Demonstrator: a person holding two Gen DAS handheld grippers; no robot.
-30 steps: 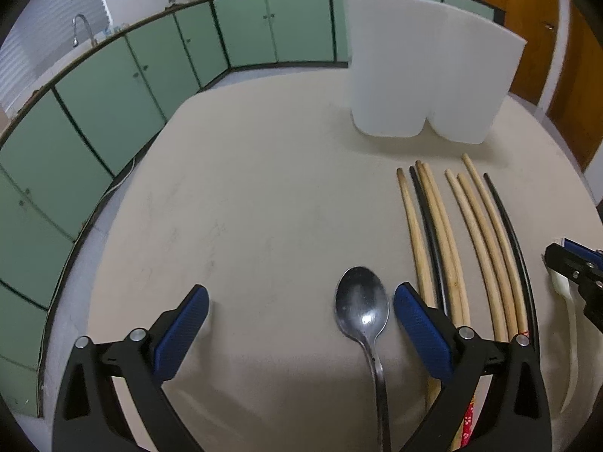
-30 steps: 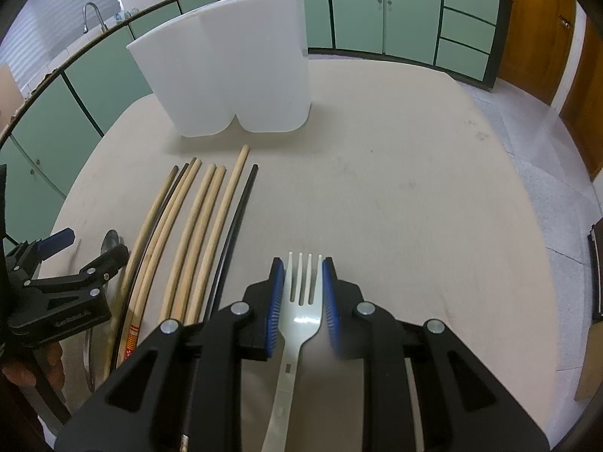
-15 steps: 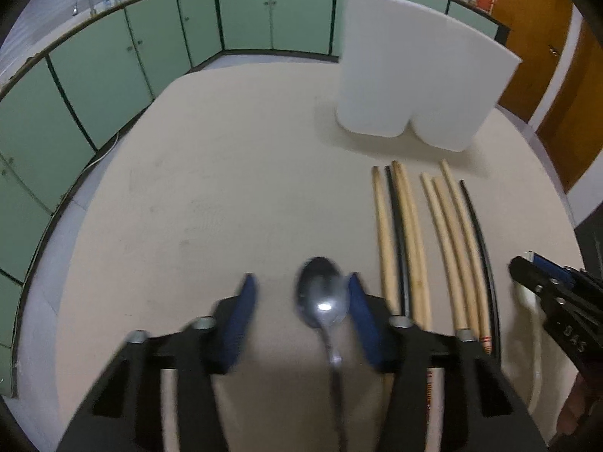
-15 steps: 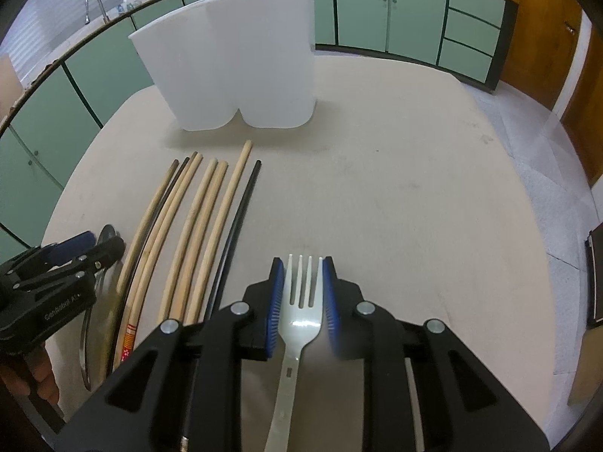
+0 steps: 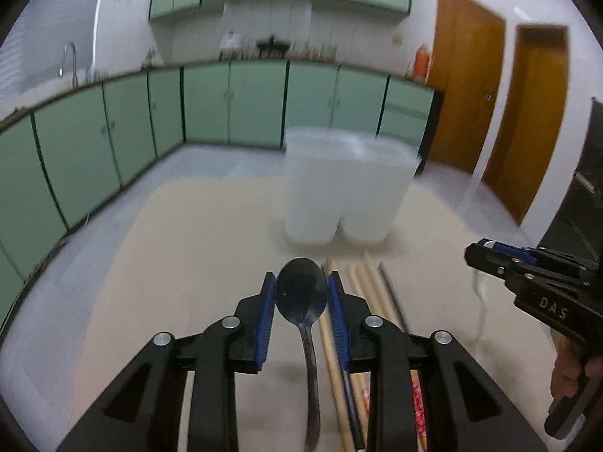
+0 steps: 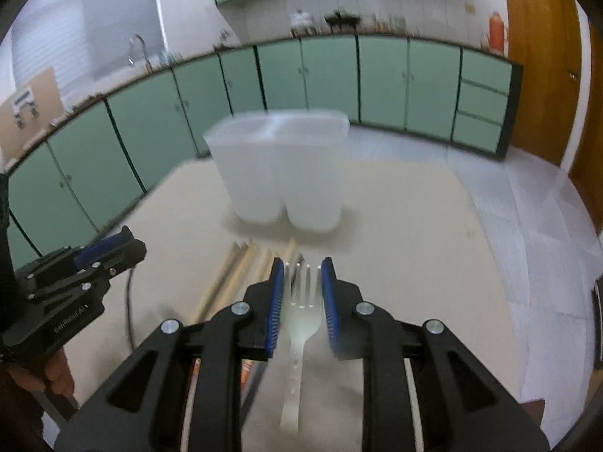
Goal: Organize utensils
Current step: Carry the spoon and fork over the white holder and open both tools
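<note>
My left gripper [image 5: 301, 293] is shut on the bowl of a metal spoon [image 5: 301, 297], its handle hanging down toward me. My right gripper [image 6: 301, 286] is shut on the head of a metal fork [image 6: 299, 312], tines pointing forward. A white two-compartment utensil holder [image 5: 346, 188] stands upright on the beige table, ahead of both grippers; it also shows in the right wrist view [image 6: 282, 173]. Several wooden and black chopsticks [image 5: 361, 301] lie side by side on the table between the grippers and also show in the right wrist view [image 6: 241, 267].
The right gripper's body shows at the right of the left wrist view [image 5: 535, 286], and the left gripper's body at the left of the right wrist view [image 6: 71, 282]. Green cabinets [image 5: 233, 105] line the far wall. Wooden doors [image 5: 490, 113] stand at right.
My left gripper closed on the spoon's bowl and lifted it. Both grippers tilted up from looking down at the table to looking level toward the holder. The fork stayed gripped.
</note>
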